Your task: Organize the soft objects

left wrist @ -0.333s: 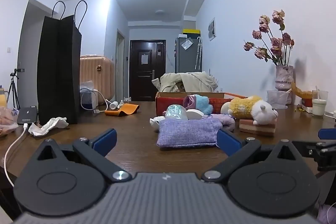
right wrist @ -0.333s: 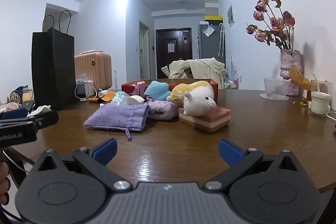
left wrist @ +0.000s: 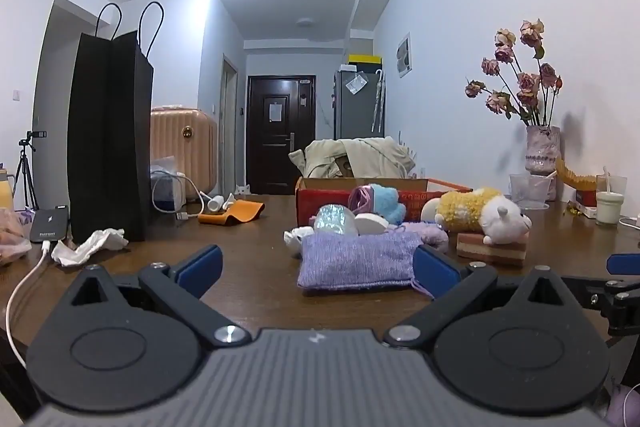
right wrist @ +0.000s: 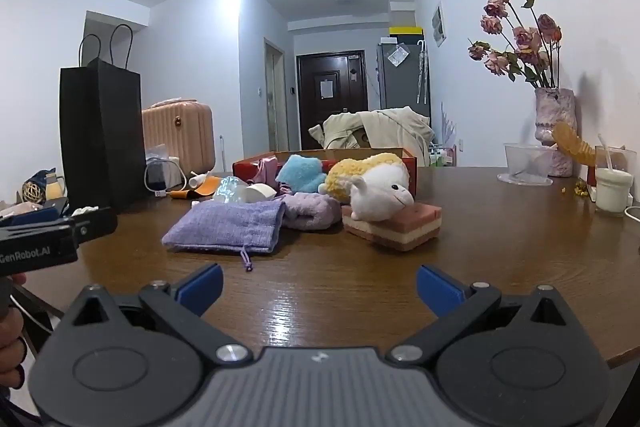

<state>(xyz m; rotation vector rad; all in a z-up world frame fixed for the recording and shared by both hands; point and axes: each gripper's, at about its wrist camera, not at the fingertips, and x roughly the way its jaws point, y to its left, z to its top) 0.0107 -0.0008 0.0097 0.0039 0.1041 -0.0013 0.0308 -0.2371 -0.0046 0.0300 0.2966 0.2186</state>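
One brown table (right wrist: pixel 500 247) carries one red cardboard box (right wrist: pixel 404 157), one purple drawstring pouch (right wrist: pixel 228 227), one lavender folded cloth (right wrist: pixel 310 213), one blue plush piece (right wrist: pixel 300 175), one yellow-and-white plush animal (right wrist: pixel 372 187), and one layered sponge block (right wrist: pixel 394 227). Also present: one black paper bag (left wrist: pixel 108 139), one vase of dried roses (right wrist: pixel 554 115), one crumpled tissue (left wrist: pixel 90 247), and two blue-tipped grippers, left gripper (left wrist: pixel 318 267) and right gripper (right wrist: pixel 319 285).

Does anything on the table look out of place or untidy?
Yes. The soft things lie loose in front of the red box, not in it: a purple pouch, and a plush sheep tipped over a layered sponge. A crumpled tissue lies by the black bag.
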